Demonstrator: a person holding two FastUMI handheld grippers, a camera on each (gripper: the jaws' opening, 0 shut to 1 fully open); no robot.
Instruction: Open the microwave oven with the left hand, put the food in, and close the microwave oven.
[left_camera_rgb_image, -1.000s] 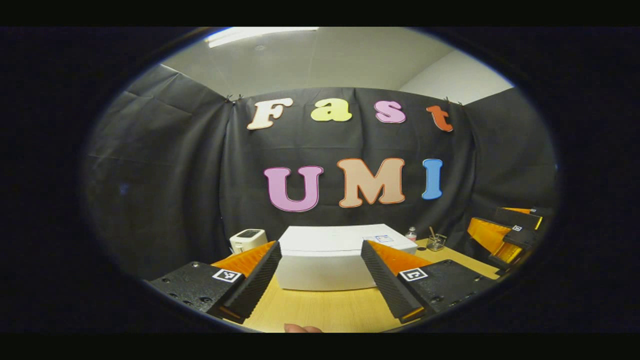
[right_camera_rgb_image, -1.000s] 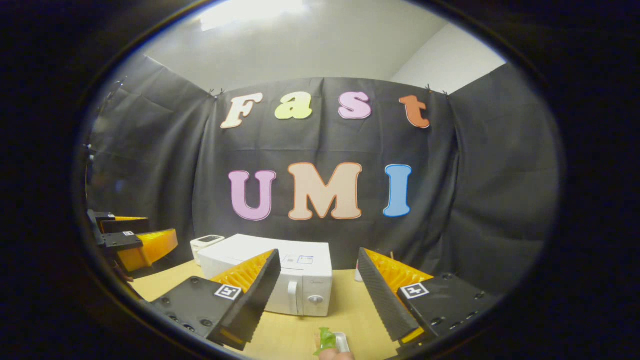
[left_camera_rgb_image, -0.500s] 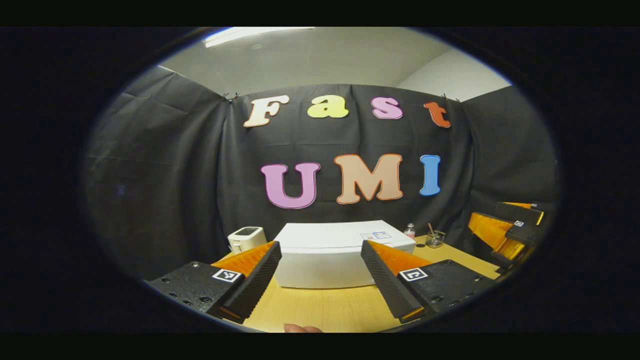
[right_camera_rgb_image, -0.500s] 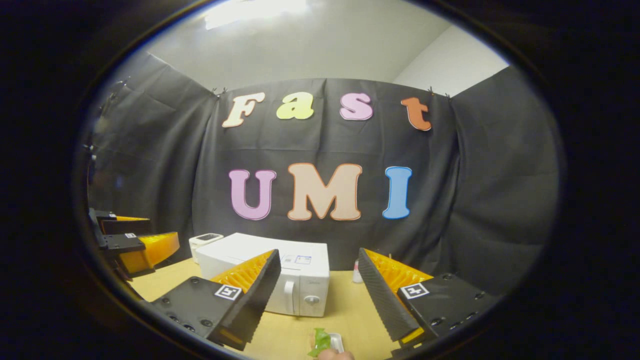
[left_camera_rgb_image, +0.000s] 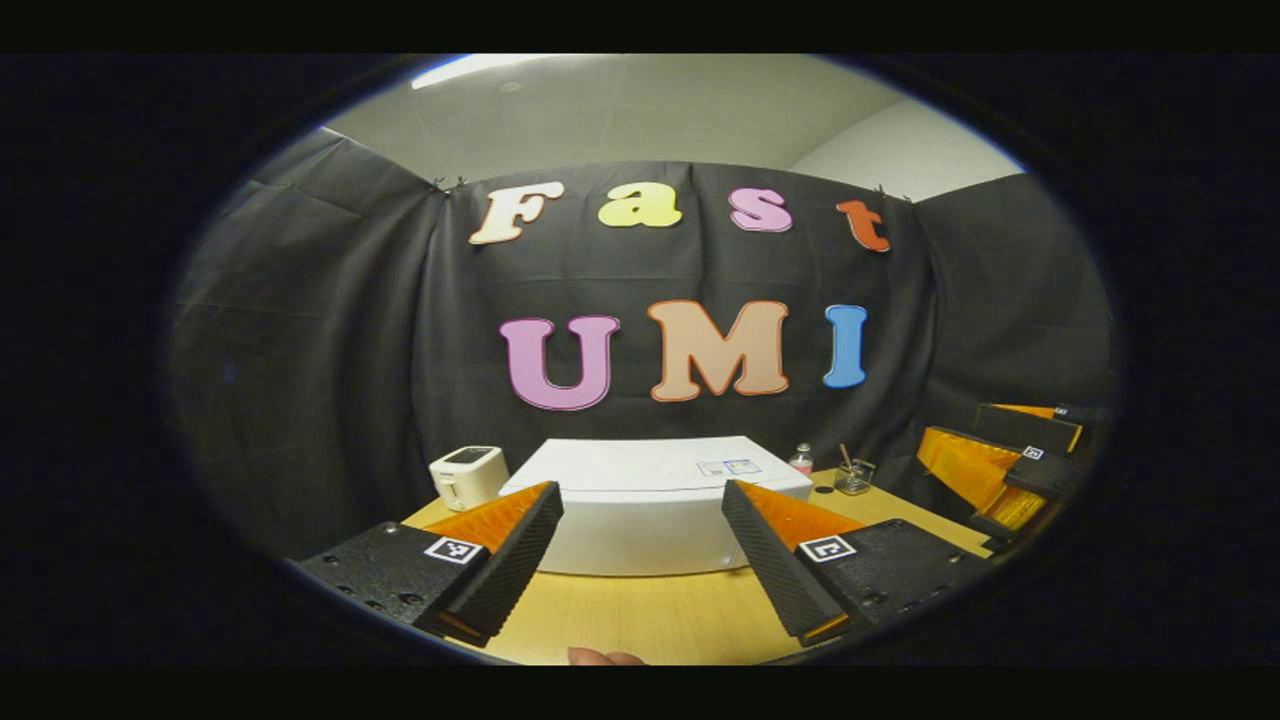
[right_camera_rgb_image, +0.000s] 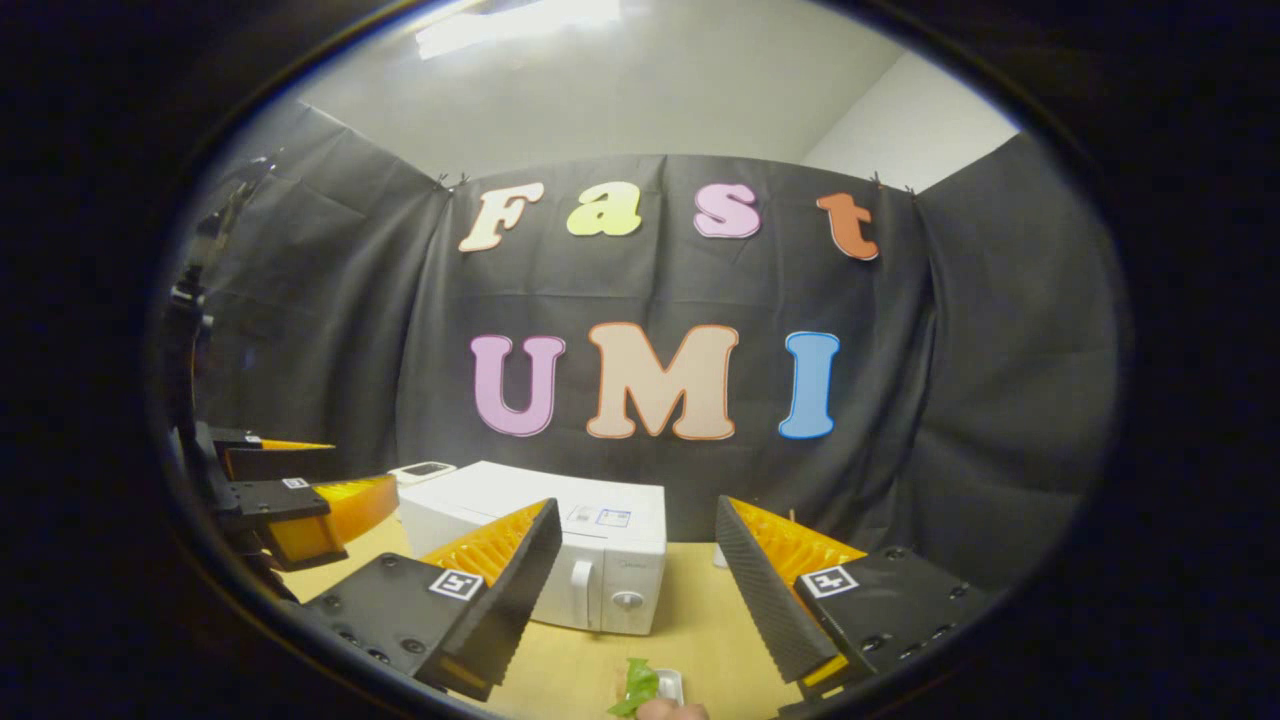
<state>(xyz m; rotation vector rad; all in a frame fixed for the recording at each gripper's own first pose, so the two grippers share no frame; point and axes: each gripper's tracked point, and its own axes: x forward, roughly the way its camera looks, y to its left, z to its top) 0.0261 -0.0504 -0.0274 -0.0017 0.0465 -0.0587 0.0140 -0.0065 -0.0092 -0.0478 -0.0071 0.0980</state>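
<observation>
One microwave oven (left_camera_rgb_image: 650, 505), one toaster (left_camera_rgb_image: 466, 475), one bottle (left_camera_rgb_image: 801, 459), one glass (left_camera_rgb_image: 853, 479), two grippers (left_camera_rgb_image: 640, 545) (right_camera_rgb_image: 635, 565).

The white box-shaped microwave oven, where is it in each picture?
Left gripper view: the white box-shaped microwave oven sits at lower centre, behind the open tongs.
Right gripper view: lower centre-left, its door handle and knob facing us.
Shared landmark: the small white toaster beside it.
</observation>
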